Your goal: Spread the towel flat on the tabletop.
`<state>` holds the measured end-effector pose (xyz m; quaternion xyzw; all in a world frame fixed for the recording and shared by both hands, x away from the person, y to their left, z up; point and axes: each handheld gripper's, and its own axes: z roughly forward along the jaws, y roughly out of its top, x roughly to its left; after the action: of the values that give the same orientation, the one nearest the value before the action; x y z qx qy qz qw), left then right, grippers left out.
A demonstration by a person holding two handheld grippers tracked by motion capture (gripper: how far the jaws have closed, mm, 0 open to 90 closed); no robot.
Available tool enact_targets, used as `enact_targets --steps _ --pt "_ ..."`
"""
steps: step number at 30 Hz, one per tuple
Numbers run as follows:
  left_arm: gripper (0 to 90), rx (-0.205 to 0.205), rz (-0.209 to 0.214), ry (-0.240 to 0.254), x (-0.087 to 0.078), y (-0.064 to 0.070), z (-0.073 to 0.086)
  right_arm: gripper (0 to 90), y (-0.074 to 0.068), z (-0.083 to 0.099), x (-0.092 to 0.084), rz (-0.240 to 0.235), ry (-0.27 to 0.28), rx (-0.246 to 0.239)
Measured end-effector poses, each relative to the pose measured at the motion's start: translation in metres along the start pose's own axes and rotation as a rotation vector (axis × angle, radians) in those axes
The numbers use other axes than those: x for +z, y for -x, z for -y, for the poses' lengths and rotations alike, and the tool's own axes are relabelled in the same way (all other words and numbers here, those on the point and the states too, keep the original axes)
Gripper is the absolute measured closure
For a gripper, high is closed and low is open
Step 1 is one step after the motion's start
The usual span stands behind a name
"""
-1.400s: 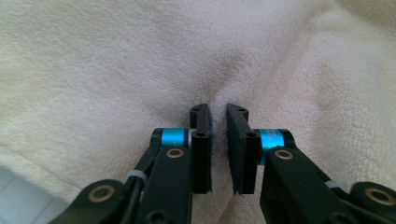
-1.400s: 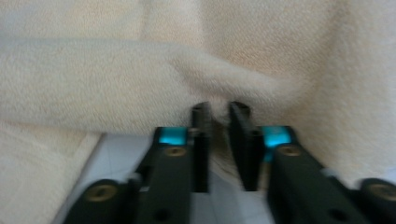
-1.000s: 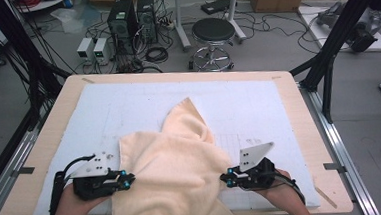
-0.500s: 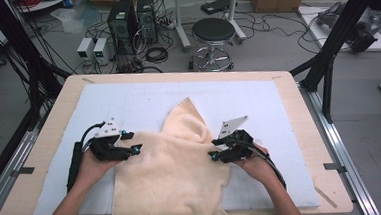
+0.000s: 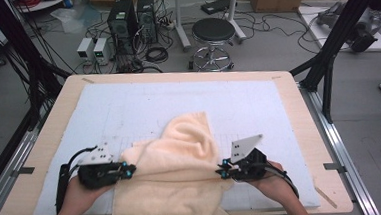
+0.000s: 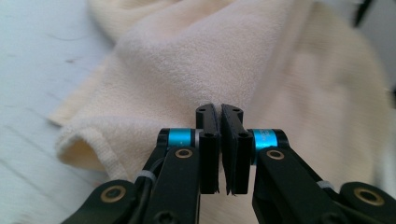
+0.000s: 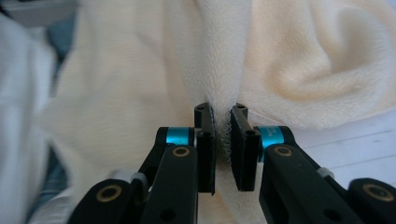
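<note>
Cream terry cloth, a towel (image 5: 175,178), is spread between the two grippers on the worktop (image 5: 45,146), over a pale blue mat (image 5: 143,105). Its near part is draped over the worktop's near edge, and a raised fold is heaped just beyond the line that joins the two sets of jaws.

The left gripper (image 5: 128,170) is held low at the towel's left border. In the left gripper view the jaws of the left gripper (image 6: 219,140) are seen pressed together, with barely a slit between the pads; they have just been closing. A rolled hem of the towel lies to the left of them and the cloth rises just beyond the tips. Whether a thin layer is caught between the pads cannot be told.

The right gripper (image 5: 221,172) is set at the towel's right border. In the right gripper view the jaws of the right gripper (image 7: 222,142) are clamped on a narrow upright pleat of the towel, whose pile is seen between the pads; these jaws too have just been closing. Bare mat is seen to the right of them.
</note>
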<state>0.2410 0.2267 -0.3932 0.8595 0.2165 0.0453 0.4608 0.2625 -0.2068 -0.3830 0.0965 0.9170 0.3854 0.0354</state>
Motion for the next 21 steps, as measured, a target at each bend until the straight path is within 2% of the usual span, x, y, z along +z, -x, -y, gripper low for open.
enact_targets --steps 1,3,4,6,8,10,11,13,16,18,19,20,21 --pt "85.2 0.017 0.041 -0.012 -0.005 0.01 0.002 79.6 -0.004 0.001 -0.002 -0.017 0.003 -0.006" --pt "83.6 0.041 0.08 -0.016 -0.01 0.024 0.003 73.3 -0.014 0.002 -0.008 -0.036 0.017 -0.011" --pt "80.5 0.054 0.081 -0.017 -0.011 0.027 0.001 68.9 -0.014 0.001 -0.012 -0.028 0.038 -0.014" --pt "68.1 0.061 0.054 -0.003 -0.011 0.024 -0.007 63.7 -0.008 -0.004 -0.019 -0.005 0.076 0.008" --pt "64.5 0.064 0.01 0.015 -0.008 0.012 -0.015 61.6 0.008 -0.013 -0.019 0.046 0.102 0.025" --pt "61.2 0.049 -0.039 0.034 0.001 -0.007 -0.021 59.3 0.023 -0.02 -0.012 0.102 0.1 0.022" --pt "61.2 0.029 -0.059 0.039 0.007 -0.019 -0.022 59.2 0.031 -0.023 -0.006 0.128 0.092 0.025" --pt "61.4 -0.041 -0.086 0.06 0.021 -0.042 -0.025 59.2 0.05 -0.028 0.008 0.163 0.075 0.043" --pt "62.6 -0.075 -0.176 0.079 0.036 -0.071 -0.028 59.6 0.078 -0.03 0.028 0.212 0.034 0.067" --pt "64.4 -0.096 -0.219 0.013 0.047 -0.087 -0.026 59.8 0.096 -0.028 0.038 0.229 0.027 0.102" --pt "64.4 -0.116 -0.215 -0.013 0.051 -0.094 -0.024 59.8 0.105 -0.026 0.043 0.227 0.016 0.135" --pt "64.4 -0.141 -0.212 -0.031 0.055 -0.099 -0.021 59.8 0.112 -0.023 0.047 0.25 0.018 0.133" --pt "64.1 -0.162 -0.207 -0.048 0.058 -0.102 -0.019 59.8 0.119 -0.02 0.051 0.257 0.019 0.154"
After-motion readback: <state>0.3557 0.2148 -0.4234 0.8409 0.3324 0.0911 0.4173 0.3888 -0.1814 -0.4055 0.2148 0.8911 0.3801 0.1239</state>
